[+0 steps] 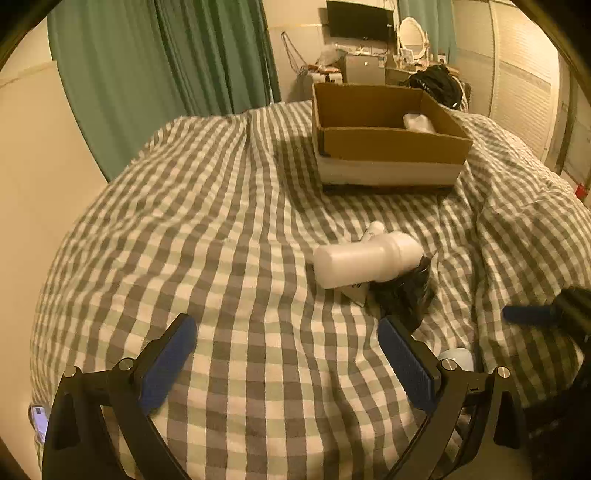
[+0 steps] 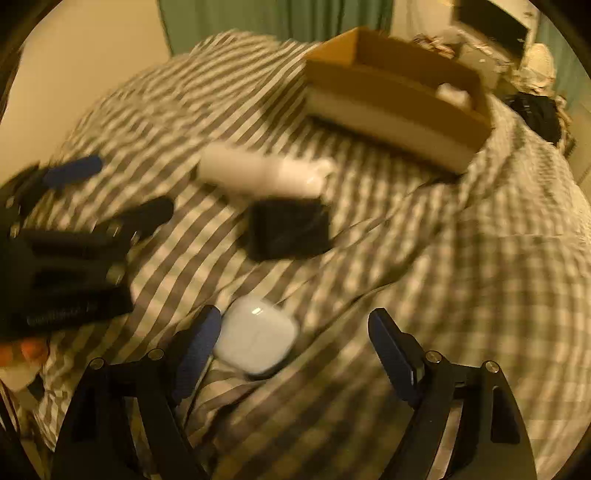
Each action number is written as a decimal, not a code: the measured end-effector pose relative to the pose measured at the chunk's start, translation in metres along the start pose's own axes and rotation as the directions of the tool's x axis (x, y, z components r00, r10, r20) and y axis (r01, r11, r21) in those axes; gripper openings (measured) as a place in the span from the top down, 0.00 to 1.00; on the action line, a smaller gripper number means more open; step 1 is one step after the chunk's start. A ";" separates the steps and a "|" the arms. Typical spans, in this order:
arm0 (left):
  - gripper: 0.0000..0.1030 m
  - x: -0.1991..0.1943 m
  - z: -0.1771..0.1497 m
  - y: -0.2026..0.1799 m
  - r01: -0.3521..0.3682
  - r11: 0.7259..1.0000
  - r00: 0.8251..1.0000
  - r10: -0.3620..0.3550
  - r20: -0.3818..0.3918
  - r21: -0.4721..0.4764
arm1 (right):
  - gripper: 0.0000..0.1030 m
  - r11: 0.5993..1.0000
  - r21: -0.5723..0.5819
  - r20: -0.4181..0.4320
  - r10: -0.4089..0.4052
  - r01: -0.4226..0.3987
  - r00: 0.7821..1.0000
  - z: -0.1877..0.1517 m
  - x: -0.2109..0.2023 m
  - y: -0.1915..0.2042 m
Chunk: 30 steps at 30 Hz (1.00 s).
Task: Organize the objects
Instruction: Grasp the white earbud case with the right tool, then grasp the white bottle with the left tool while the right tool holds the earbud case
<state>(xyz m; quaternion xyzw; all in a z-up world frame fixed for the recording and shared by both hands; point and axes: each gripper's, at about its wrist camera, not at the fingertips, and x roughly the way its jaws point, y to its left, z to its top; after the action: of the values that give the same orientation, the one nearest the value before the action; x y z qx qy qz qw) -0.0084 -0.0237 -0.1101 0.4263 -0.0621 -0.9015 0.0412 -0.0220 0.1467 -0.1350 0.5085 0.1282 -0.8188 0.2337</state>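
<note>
- White bottle [image 1: 367, 260] lies on its side on the checked blanket [image 1: 229, 236], near the middle of the bed. Nothing holds it.
- In the right wrist view the same bottle [image 2: 264, 177] looks blurry, w/ its cap end pointing to the right.
- A small white tube [image 1: 373, 230] pokes out from behind the bottle, touching it.
- A black fluffy thing [image 1: 404, 291] sits just beside the bottle, on the near side. In the right view it looks like a dark square lump [image 2: 288, 232]; too blurry to tell what it is.
- A small white round-cornered case [image 2: 256, 338] lies on the blanket close to the right gripper [image 2: 295, 332], just beside its left finger pad [image 2: 195, 350]. Can't tell if they touch.
- Right gripper is spread wide, nothing pinched btwn its fingers.
- Left gripper [image 1: 288, 347] is spread wide too, over bare blanket, holding nothing. The bottle is in front of it, a bit to the right.
- Cardboard box [image 1: 391, 147] sits farther back on the bed, open on top. One white thing [image 1: 419, 123] lies inside, at the right back corner.
- Behind the bed: green curtains [image 1: 166, 66], a dark screen [image 1: 360, 20] on the wall, a round mirror [image 1: 411, 37] on a messy desk.
</note>
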 end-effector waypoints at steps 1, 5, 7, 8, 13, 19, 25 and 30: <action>0.02 0.001 0.000 0.000 -0.001 1.000 1.000 0.001 -0.002 0.000 | 0.27 1.000 -0.009 -0.017 0.008 -0.008 1.000 -0.002 0.006 0.004; 0.02 0.002 0.002 -0.001 0.000 1.000 1.000 0.000 -0.004 0.006 | 0.50 0.998 -0.014 -0.069 0.054 -0.055 0.996 -0.007 0.025 0.010; 0.02 0.003 0.003 -0.002 0.000 1.000 1.000 0.000 -0.006 0.009 | 0.50 0.998 -0.022 -0.069 0.063 -0.064 0.996 -0.009 0.024 0.011; 0.02 0.003 0.004 -0.002 0.004 1.000 1.000 -0.004 -0.007 0.011 | 0.50 0.997 -0.023 -0.061 0.068 -0.070 0.996 -0.010 0.021 0.011; 0.02 0.007 0.016 -0.007 0.027 0.999 1.000 -0.028 0.011 0.035 | 0.50 0.997 0.021 0.017 0.073 -0.074 0.997 -0.004 -0.007 -0.010; 0.02 0.035 0.048 -0.031 -0.022 0.983 0.998 0.011 0.059 0.181 | 0.50 0.996 0.088 0.096 -0.011 0.003 0.995 0.013 -0.031 -0.054; 0.02 0.065 0.057 -0.054 0.124 0.938 0.992 -0.121 -0.031 0.324 | 0.50 0.986 0.165 0.094 -0.003 -0.013 0.996 0.027 -0.017 -0.085; 0.24 0.078 0.063 -0.054 0.280 0.915 0.959 -0.253 -0.128 0.289 | 0.54 0.986 0.161 0.092 0.021 -0.035 0.996 0.027 -0.011 -0.085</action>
<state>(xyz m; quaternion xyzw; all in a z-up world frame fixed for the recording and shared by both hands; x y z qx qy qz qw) -0.1073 0.0247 -0.1378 0.4710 -0.1395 -0.8588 -0.1456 -0.0825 0.2102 -0.1156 0.4901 0.0434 -0.8452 0.2087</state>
